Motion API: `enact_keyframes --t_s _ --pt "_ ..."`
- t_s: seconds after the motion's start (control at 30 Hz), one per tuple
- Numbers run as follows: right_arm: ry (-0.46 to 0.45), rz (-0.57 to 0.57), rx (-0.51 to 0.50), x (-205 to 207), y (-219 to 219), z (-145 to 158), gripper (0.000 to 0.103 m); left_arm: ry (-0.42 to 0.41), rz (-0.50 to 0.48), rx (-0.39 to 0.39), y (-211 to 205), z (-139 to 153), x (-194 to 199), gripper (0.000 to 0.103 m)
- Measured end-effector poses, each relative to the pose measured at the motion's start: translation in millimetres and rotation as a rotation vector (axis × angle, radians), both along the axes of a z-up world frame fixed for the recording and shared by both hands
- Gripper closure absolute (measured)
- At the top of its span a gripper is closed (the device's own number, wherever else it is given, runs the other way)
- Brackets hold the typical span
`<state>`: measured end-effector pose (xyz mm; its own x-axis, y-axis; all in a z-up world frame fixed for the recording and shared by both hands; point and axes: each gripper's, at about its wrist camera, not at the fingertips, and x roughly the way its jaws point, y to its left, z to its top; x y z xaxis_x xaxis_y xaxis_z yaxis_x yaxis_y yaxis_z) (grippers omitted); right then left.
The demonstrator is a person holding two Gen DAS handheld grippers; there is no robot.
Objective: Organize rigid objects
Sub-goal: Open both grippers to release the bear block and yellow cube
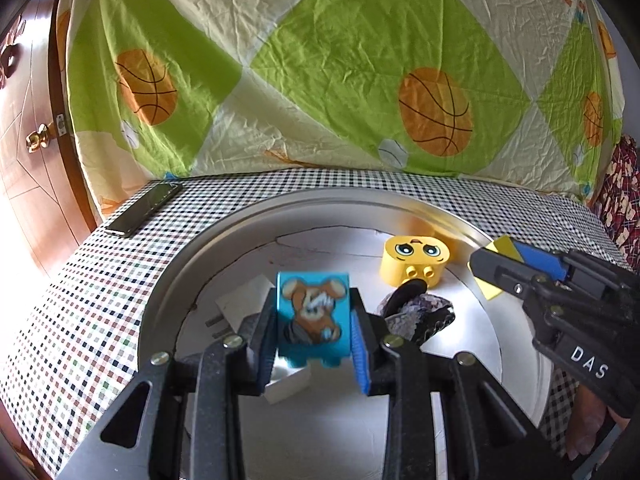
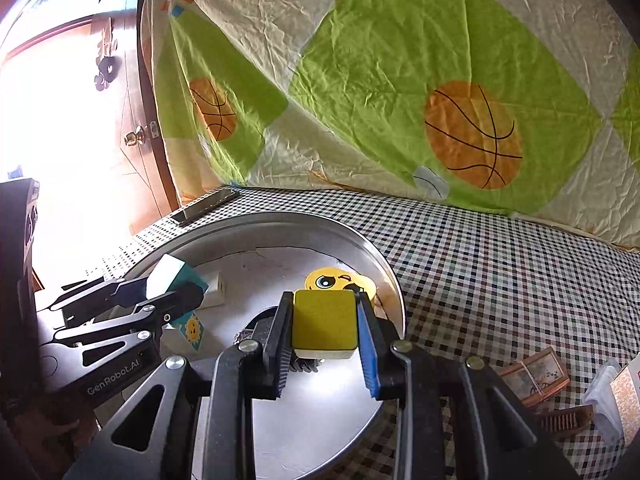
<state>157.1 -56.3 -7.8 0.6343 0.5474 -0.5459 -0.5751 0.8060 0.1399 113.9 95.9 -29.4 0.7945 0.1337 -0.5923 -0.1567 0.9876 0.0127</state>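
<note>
- Checked-cloth table point(image 1: 100, 300) carries the round silver metal tray point(image 1: 168, 288).
- Yellow emoji-face plastic brick point(image 1: 416, 258) already lies in the tray.
- Left gripper point(image 1: 314, 344) clamps the blue dog-print plastic block point(image 1: 312, 316) above it.
- Right gripper point(image 2: 324, 340) clamps the yellow square plastic block point(image 2: 324, 320); both await placing.

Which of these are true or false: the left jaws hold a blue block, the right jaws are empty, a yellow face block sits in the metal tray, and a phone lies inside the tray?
1. The left gripper holds the blue block. True.
2. The right gripper is empty. False: its jaws clamp a yellow block.
3. A yellow face block sits in the metal tray. True.
4. A phone lies inside the tray. False: it lies on the checkered cloth, outside the rim.
</note>
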Motion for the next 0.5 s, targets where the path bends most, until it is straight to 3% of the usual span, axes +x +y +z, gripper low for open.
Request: enact_keyframes --t_s 0.2,0.27,0.4,0.5 --pt "0.024 0.008 0.001 4 1 -3 0.07 0.019 0.004 0.026 -3 1 1 0.071" --pt "0.02 0.004 0.007 4 1 -2 0.062 0.019 0.005 0.029 -4 1 1 0.063" --pt "0.01 -0.007 0.039 2 -6 2 0.037 -0.005 0.02 0.048 -6 5 -3 0.032" --pt "-0.002 -0.027 0.046 0 -12 6 0.036 -0.021 0.027 0.061 -8 8 -7 0.021"
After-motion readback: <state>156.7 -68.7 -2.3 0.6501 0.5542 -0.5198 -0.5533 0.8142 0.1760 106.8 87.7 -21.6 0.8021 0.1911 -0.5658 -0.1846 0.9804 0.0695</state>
